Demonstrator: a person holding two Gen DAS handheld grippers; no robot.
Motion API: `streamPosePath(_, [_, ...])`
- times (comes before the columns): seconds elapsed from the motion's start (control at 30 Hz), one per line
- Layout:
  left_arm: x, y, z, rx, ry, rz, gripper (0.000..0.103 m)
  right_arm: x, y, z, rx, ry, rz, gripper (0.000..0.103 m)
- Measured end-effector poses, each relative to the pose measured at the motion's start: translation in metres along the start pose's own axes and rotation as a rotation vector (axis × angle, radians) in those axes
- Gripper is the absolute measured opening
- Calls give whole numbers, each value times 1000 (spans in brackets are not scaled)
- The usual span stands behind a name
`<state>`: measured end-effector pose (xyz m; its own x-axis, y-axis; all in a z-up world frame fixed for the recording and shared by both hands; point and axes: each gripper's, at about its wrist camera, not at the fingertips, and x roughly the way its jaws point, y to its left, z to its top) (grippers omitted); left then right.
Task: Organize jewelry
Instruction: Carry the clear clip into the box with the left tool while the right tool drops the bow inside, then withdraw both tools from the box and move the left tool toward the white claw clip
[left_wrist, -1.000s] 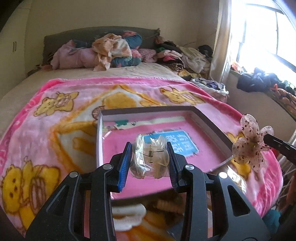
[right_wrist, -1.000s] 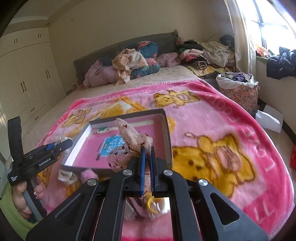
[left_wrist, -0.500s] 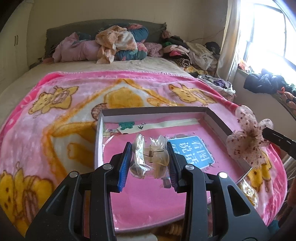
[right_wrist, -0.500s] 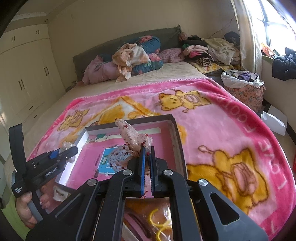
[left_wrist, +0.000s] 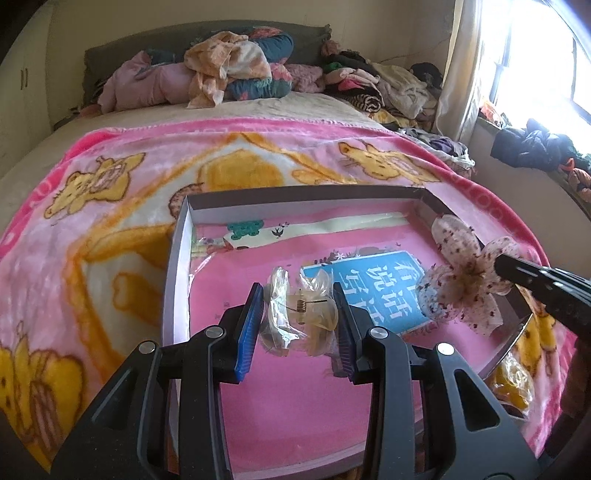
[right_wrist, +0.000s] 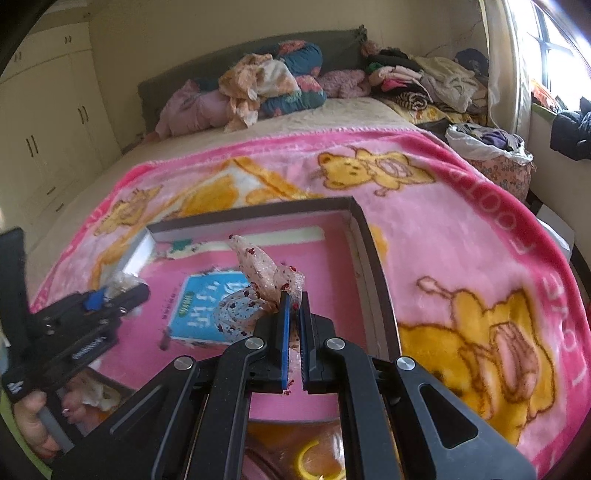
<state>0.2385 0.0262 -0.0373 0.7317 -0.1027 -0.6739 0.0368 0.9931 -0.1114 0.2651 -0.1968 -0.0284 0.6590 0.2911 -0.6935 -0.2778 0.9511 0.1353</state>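
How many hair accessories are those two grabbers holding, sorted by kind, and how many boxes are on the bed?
Clear hair claw clip in a plastic bag, held by the left gripper: 1
Speckled fabric bow, held by the right gripper: 1
Open shallow box on the pink blanket: 1
Total: 3

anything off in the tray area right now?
Nothing looks damaged or spilled. The pink tray sits flat on the blanket. The left gripper holds a clear hair claw above it; the right gripper pinches a speckled fabric bow. Loose yellow pieces lie outside the tray's near corner.
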Motion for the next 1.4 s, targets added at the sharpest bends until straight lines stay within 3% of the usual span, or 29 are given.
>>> streamPosePath(0.4, [4,1,-1,5,11,11,28,20,-10,-13,-13,38,-108,9])
streamPosePath(0.83, [0,1,0,-7,2,22,29,6,-3,-21,-45,-9,-127,45])
streamPosePath(0.93, [-4,3,0,-16,-13,24,38,-2,-1,-23,-52,-30,-130,53])
streamPosePath(1.03, [-10,4,0,-19,-29,26,40,-9,3,-26,-53,-45,-130,61])
streamPosePath(1.4, [-39,0,-4,-7,-85,23,57,-38,9,-39,-40,-88,-109,69])
